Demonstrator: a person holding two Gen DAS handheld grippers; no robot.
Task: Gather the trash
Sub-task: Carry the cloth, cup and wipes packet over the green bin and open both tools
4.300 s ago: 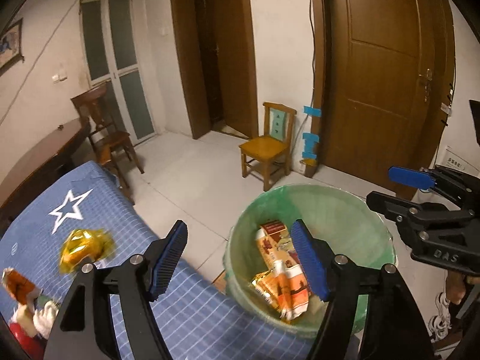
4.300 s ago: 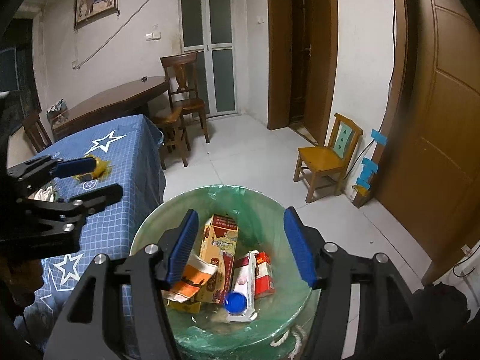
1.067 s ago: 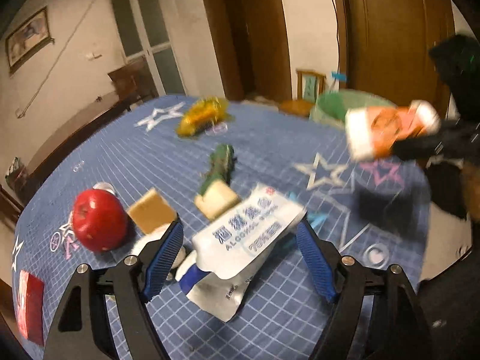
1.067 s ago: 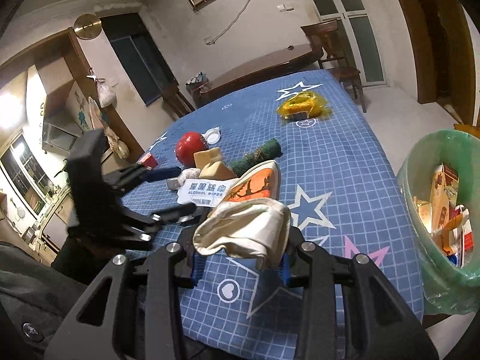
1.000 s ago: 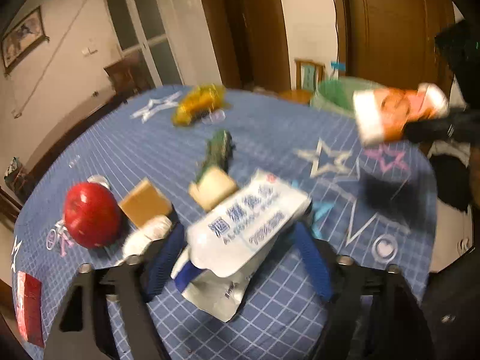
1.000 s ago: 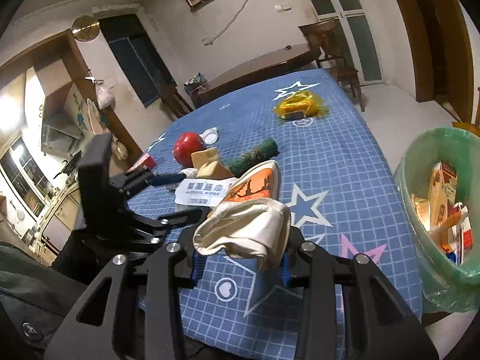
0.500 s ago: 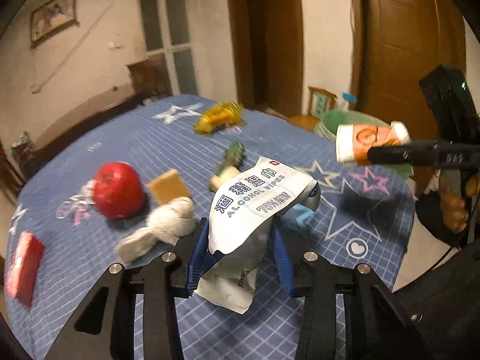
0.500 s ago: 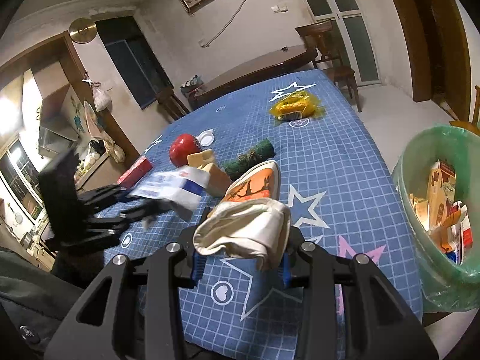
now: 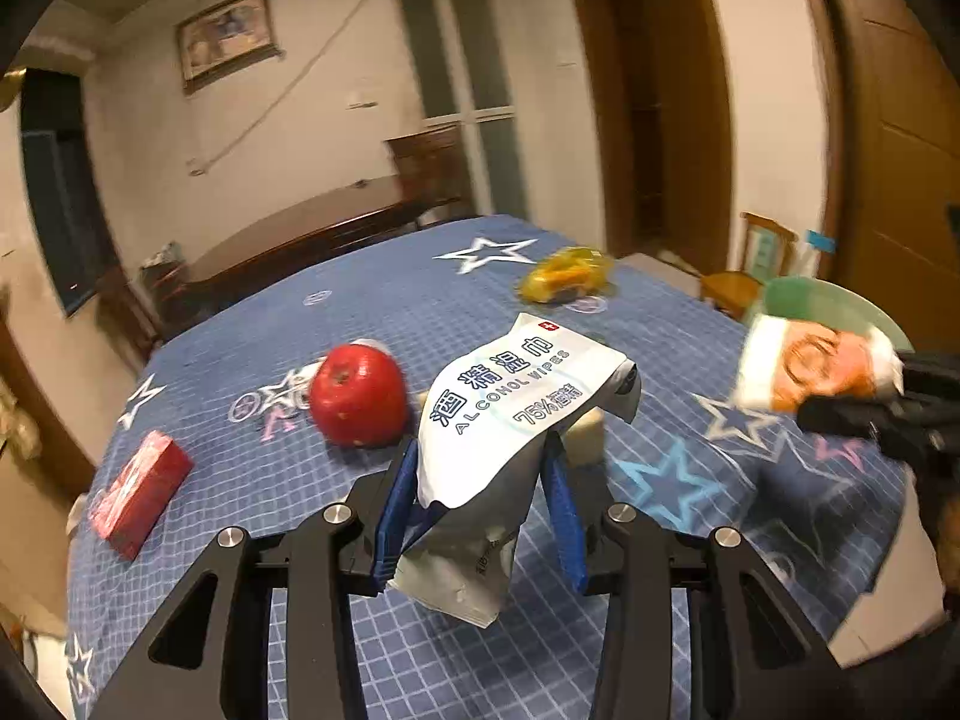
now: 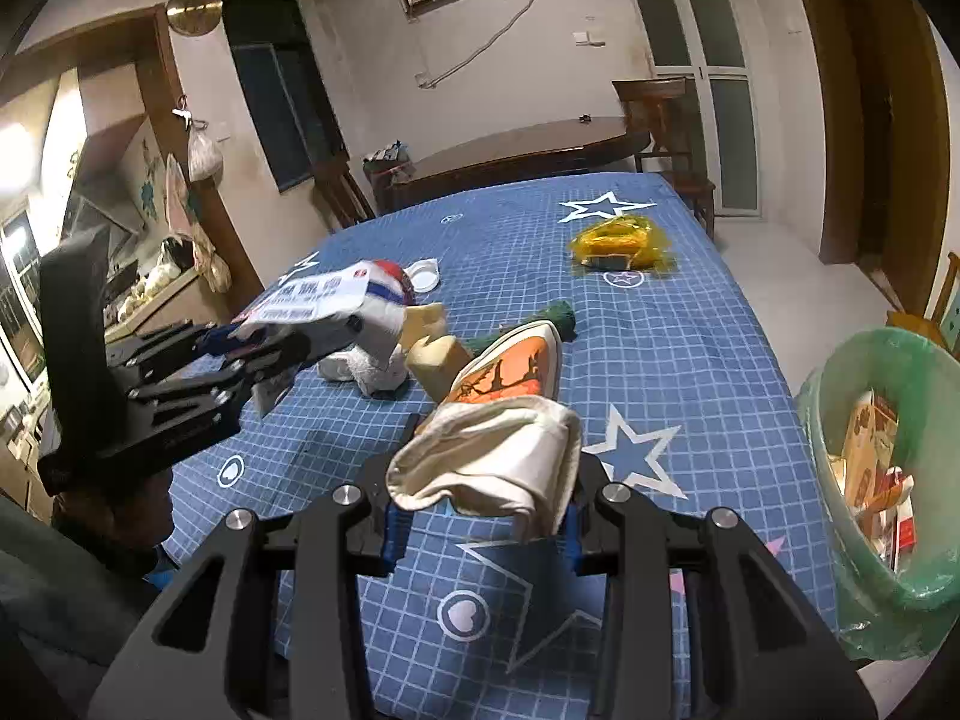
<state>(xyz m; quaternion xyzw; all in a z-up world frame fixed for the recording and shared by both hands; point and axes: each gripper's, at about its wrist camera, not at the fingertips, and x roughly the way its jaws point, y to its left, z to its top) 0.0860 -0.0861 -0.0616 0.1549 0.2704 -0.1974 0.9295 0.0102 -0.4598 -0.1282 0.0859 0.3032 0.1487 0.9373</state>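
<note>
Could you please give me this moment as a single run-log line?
left gripper: shut on alcohol wipes pack | right gripper: shut on orange-and-white wrapper | green-lined bin: right of table

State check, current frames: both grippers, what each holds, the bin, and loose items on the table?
left gripper: shut on alcohol wipes pack, lifted
right gripper: shut on orange-and-white wrapper, lifted
trash bin: lined, holds trash
red apple: on table
yellow wrapper: on table
red box: flat on table

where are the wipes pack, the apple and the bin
wipes pack [image 9: 510,396], left wrist view, printed front
apple [image 9: 358,394], left wrist view, red skin at its middle
bin [image 10: 936,360], right wrist view, far green rim
</note>
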